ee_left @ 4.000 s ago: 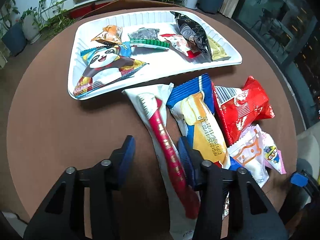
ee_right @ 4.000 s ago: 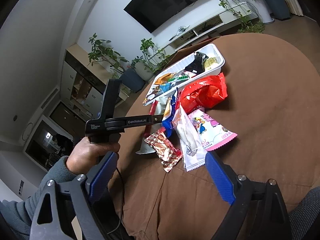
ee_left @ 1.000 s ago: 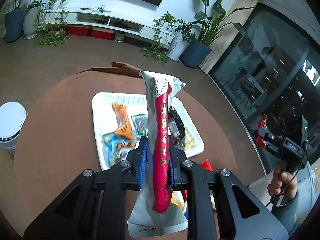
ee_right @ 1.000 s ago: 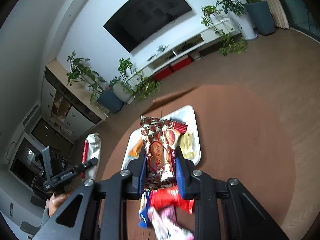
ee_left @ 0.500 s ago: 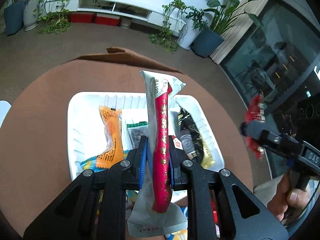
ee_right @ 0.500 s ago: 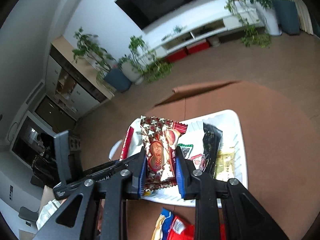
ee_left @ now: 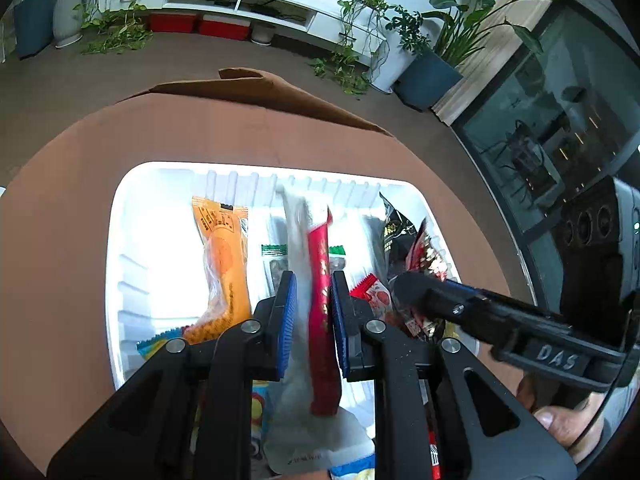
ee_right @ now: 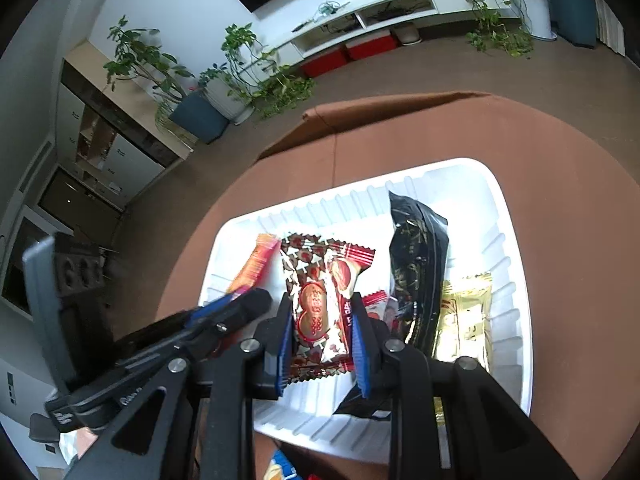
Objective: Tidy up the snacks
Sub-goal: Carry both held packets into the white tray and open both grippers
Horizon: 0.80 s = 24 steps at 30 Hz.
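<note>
While both grippers hang over it, the round brown surface (ee_left: 72, 208) carries 1 white ribbed tray (ee_left: 132, 264) near its far side. The tray (ee_right: 516, 280) holds several wrapped snacks lying flat: an orange packet (ee_left: 224, 256) on the left part, a green-edged clear packet (ee_left: 274, 264) beside it, a long black packet (ee_right: 416, 256) on the right part, and a gold packet (ee_right: 466, 320) just beside the black one on its right. A small red-and-white packet (ee_left: 370, 292) lies between the green-edged and black ones.

The left gripper (ee_left: 312, 312) points down over the middle of the tray. Its blue fingers (ee_left: 286, 320) are narrow and clamped on a long white wrapper with a red stripe (ee_left: 318, 280), which stands upright between them, its top end over the tray floor and its lower end hanging below the fingers. Whether the wrapper touches the tray cannot be told.

The right gripper (ee_right: 320, 332) points down over the tray just to the right of the left one; the 2 tools are close side by side, and each shows in the other's view. Its fingers (ee_right: 360, 344) are narrow and closed on a red-and-brown patterned snack pack (ee_right: 320, 292), held upright above the tray floor between the orange and black packets.

A hand (ee_left: 560, 420) grips the right tool's handle at the lower right of the left view.
</note>
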Motion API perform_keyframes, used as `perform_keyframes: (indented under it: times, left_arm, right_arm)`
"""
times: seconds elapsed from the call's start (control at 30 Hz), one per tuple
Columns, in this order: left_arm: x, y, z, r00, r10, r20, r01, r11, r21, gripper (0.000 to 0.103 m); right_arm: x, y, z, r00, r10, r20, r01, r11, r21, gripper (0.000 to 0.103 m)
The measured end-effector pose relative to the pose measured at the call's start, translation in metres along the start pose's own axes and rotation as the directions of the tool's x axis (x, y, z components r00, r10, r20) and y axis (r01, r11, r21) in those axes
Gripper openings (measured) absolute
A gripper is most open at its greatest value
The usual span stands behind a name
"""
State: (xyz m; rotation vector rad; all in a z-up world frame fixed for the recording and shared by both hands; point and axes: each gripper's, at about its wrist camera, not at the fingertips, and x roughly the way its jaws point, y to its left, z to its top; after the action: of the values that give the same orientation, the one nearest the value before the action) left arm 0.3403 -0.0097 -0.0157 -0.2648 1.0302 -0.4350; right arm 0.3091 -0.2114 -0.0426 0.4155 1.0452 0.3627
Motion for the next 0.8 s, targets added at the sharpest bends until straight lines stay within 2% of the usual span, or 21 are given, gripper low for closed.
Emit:
perform_keyframes:
  times: [0.2,0.47,0.67,0.8]
  left_arm:
    - [0.009,-0.003,0.000,1.000,0.012,-0.008,-0.012,1.000,0.025,0.016]
    - [0.016,-0.006,-0.001,1.000,0.016,-0.017,-0.016,0.999,0.034,0.016]
    - [0.010,-0.008,-0.004,1.000,0.020,0.000,-0.020,0.999,0.031,0.016]
    - [-0.008,-0.013,-0.011,1.000,0.017,0.025,-0.018,0.999,0.036,0.020]
  right_arm:
    - [0.015,0.000,0.001,0.999,-0.036,-0.014,0.036,0.999,-0.015,0.028]
    - [0.026,-0.002,0.001,0.999,-0.043,-0.029,0.042,0.999,-0.021,0.028]
    - [0.024,-0.004,0.006,0.999,-0.029,-0.024,0.029,1.000,-0.001,0.035]
    - [0.012,-0.005,0.001,1.000,-0.020,-0.005,0.020,1.000,0.003,0.047]
